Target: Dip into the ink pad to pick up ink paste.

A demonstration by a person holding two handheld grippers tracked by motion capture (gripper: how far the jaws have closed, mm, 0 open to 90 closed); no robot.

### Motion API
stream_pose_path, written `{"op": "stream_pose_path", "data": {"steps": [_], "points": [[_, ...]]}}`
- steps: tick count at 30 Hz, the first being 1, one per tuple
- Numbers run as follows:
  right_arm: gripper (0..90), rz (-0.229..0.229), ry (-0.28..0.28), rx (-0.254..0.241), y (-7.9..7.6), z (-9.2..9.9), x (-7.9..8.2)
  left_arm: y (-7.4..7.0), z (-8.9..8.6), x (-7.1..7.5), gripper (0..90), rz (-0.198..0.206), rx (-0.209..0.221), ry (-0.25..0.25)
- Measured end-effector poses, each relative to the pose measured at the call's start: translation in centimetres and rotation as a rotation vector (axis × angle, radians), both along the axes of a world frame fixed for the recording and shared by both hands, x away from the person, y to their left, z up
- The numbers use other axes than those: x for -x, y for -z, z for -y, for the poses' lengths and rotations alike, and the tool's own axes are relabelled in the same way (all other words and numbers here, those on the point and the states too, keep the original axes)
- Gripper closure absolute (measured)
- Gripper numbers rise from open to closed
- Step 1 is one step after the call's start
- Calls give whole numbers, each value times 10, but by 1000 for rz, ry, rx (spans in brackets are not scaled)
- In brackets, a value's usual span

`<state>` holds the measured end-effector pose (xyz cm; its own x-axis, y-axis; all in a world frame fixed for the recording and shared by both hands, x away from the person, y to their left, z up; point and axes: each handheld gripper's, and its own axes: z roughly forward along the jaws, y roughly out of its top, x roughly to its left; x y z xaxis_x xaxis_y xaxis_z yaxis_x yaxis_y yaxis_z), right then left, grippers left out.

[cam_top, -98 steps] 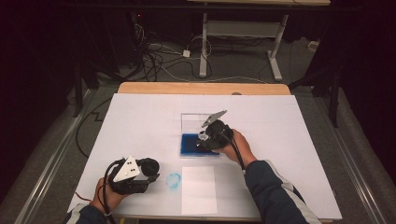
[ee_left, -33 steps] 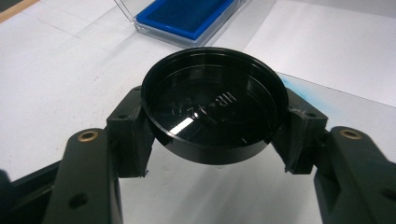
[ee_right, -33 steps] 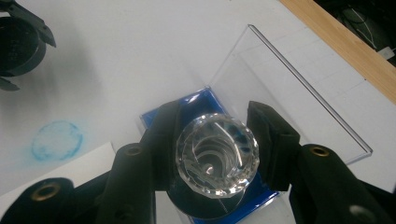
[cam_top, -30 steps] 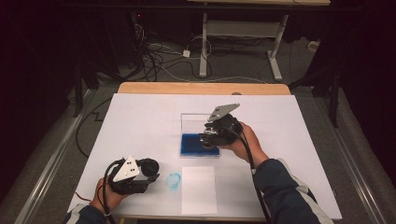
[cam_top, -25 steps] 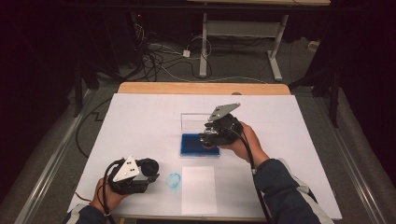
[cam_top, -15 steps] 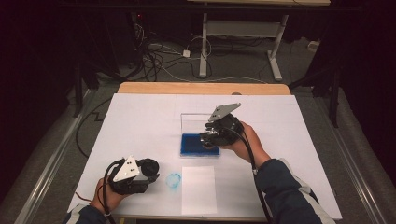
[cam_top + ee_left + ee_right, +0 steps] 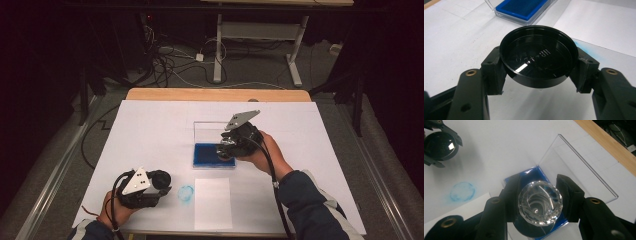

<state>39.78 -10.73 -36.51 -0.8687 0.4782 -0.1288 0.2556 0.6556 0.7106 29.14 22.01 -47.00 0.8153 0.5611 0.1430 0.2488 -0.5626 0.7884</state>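
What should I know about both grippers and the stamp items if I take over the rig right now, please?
Left gripper: shut on the black round cap, held near the table's front edge.
Right gripper: shut on the clear faceted stamp, held over the blue ink pad in its open clear case.
Done: cap is off; a faint blue ring mark lies on the table beside the white paper sheet.
Left, probably: ink the stamp, press it on the sheet, recap.

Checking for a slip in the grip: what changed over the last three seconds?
The right tongs, shut on the crystal-knobbed stamp, shifted slightly up and right over the blue ink pad. The left tongs stayed put, holding the black lid.
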Motion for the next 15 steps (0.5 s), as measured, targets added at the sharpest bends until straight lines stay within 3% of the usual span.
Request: {"op": "stream_pose_path", "data": {"steps": [15], "points": [[562, 1, -26, -3, -1, 1, 8, 0, 1, 0, 364, -1, -1, 6]]}}
